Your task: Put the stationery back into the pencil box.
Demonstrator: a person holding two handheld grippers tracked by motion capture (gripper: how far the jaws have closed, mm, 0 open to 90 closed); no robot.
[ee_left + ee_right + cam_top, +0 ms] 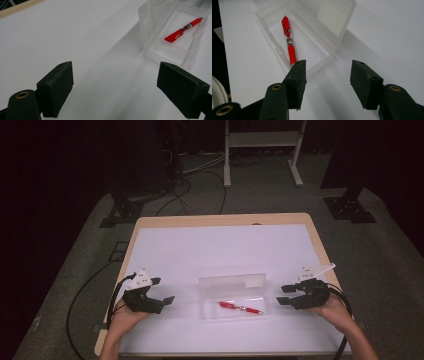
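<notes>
a red pen [240,307] is lying inside an open clear case [233,312] mid-tabletop [200,250]. the left tongs [161,291] and right tongs [286,295] are flanking it, both gaping apart and empty. the light case is likely sliding if nudged from one side.

The tongs [327,85] stood agape, empty; ahead to their left a pen [289,41] lay in an open box [337,30].
</notes>
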